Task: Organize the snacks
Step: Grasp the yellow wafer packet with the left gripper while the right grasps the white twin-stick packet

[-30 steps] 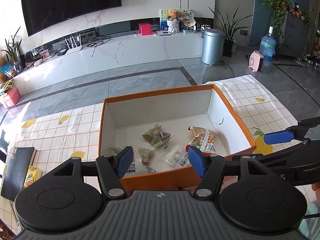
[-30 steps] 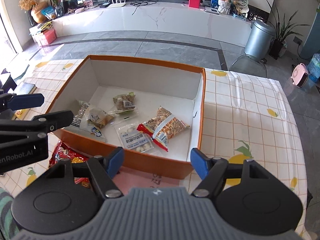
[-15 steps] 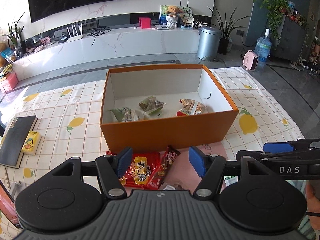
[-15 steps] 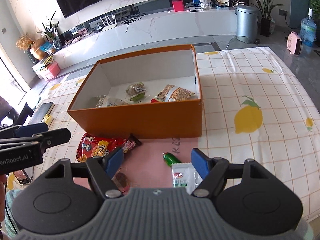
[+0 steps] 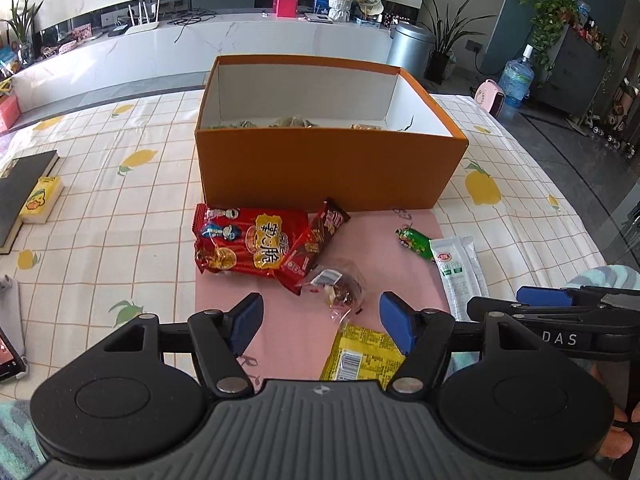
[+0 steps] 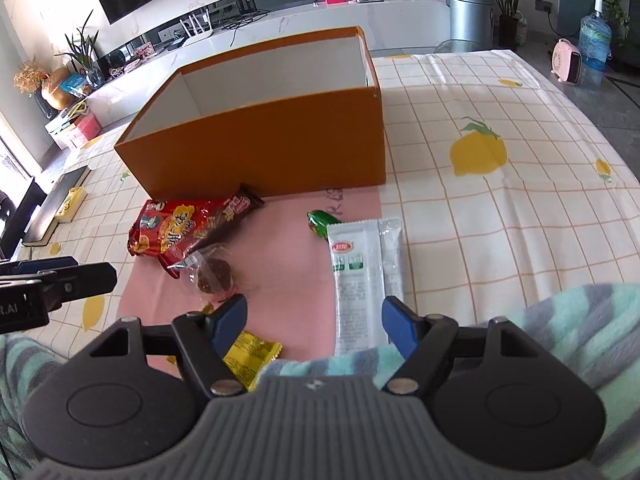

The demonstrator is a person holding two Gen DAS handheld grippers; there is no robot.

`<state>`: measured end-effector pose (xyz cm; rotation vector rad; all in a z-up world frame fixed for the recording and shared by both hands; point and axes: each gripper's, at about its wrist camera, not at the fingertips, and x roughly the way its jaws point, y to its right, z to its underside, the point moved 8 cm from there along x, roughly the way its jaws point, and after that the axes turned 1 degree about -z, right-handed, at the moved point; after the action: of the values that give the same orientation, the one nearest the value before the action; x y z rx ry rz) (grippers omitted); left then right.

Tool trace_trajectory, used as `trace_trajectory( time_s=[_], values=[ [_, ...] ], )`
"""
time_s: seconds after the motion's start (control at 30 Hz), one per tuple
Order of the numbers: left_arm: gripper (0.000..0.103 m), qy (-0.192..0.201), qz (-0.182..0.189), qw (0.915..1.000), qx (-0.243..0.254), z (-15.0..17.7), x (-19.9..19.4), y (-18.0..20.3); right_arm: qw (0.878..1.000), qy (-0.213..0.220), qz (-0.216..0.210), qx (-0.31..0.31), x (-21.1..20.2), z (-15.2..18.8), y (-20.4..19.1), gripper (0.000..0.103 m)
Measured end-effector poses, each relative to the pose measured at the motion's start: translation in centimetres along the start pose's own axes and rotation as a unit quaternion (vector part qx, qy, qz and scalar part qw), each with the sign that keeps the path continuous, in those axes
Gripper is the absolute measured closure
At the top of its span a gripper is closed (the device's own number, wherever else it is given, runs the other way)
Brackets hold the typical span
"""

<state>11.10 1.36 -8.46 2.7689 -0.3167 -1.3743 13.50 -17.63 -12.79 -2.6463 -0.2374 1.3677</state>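
Left wrist view: your left tongs (image 5: 321,317) stand apart with nothing clamped; their jaws have just been opening. They hang over the pink mat (image 5: 376,264), which lies on the surface (image 5: 120,216) just in front of the orange box (image 5: 328,164). Taking the box as landmark: a red snack bag (image 5: 250,246) touches its front wall at the left corner, with a smaller dark red packet (image 5: 316,244) overlapping the bag's right edge. A clear wrapped sweet (image 5: 340,286) lies nearer you than both. A green candy (image 5: 414,239) and a white sachet (image 5: 458,270) lie off the box's front right corner. A yellow packet (image 5: 362,354) is nearest you. Several snacks show just over the box rim.

Right wrist view: your right tongs (image 6: 314,322) are also apart and empty. They hover over the near end of the white sachet (image 6: 358,280), well in front of the box (image 6: 272,148). The yellow packet (image 6: 250,354) lies partly behind the left finger.
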Motion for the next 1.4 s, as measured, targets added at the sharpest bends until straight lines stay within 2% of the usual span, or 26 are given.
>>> trace_trajectory(
  time_s=[0.1, 0.27, 0.3, 0.4, 0.53, 0.63, 0.8, 0.9, 1.07, 1.33, 1.37, 1.4],
  values=[
    [0.025, -0.007, 0.000, 1.0000, -0.001, 1.0, 0.4, 0.0, 0.999, 0.010, 0.012, -0.028, 0.1, 0.3, -0.3, 0.032],
    [0.024, -0.034, 0.027, 0.9989, 0.019, 2.3, 1.6, 1.3, 0.999, 0.004, 0.020, -0.044, 0.9, 0.3, -0.1, 0.034],
    [0.023, -0.037, 0.030, 0.9985, 0.028, 2.6, 1.9, 1.7, 0.999, 0.001, 0.021, -0.044, 1.0, 0.2, 0.2, 0.037],
    [0.017, -0.050, 0.032, 0.9970, 0.049, 3.4, 2.9, 2.8, 0.998, -0.009, 0.030, -0.049, 1.6, 0.4, 0.5, 0.038],
    [0.015, -0.071, 0.032, 0.9949, 0.064, 4.5, 4.5, 3.7, 0.996, -0.014, 0.044, -0.075, 2.3, 0.7, 0.3, 0.038],
    [0.014, -0.084, 0.021, 0.9934, 0.076, 5.1, 5.5, 3.9, 0.996, -0.023, 0.047, -0.073, 2.8, 0.7, 0.5, 0.037],
    [0.014, -0.110, 0.025, 0.9899, 0.086, 6.1, 7.2, 4.5, 0.995, -0.033, 0.053, -0.080, 3.5, 0.6, 0.6, 0.029],
    [0.014, -0.116, 0.010, 0.9881, 0.101, 6.3, 7.8, 4.6, 0.995, -0.043, 0.054, -0.071, 4.1, 0.4, 1.0, 0.024],
    [0.011, -0.120, 0.011, 0.9878, 0.099, 6.2, 8.5, 4.8, 0.993, -0.063, 0.078, -0.063, 5.3, 0.2, 1.4, 0.019],
    [0.008, -0.109, 0.007, 0.9893, 0.097, 5.5, 9.2, 5.0, 0.992, -0.095, 0.085, -0.022, 7.2, -0.2, 2.4, 0.019],
    [0.008, -0.108, 0.006, 0.9894, 0.097, 5.5, 9.3, 5.0, 0.991, -0.100, 0.085, -0.023, 7.4, -0.1, 2.4, 0.021],
    [0.010, -0.106, 0.005, 0.9899, 0.094, 5.4, 9.3, 5.0, 0.991, -0.103, 0.085, -0.023, 7.6, 0.0, 2.3, 0.028]
  ],
)
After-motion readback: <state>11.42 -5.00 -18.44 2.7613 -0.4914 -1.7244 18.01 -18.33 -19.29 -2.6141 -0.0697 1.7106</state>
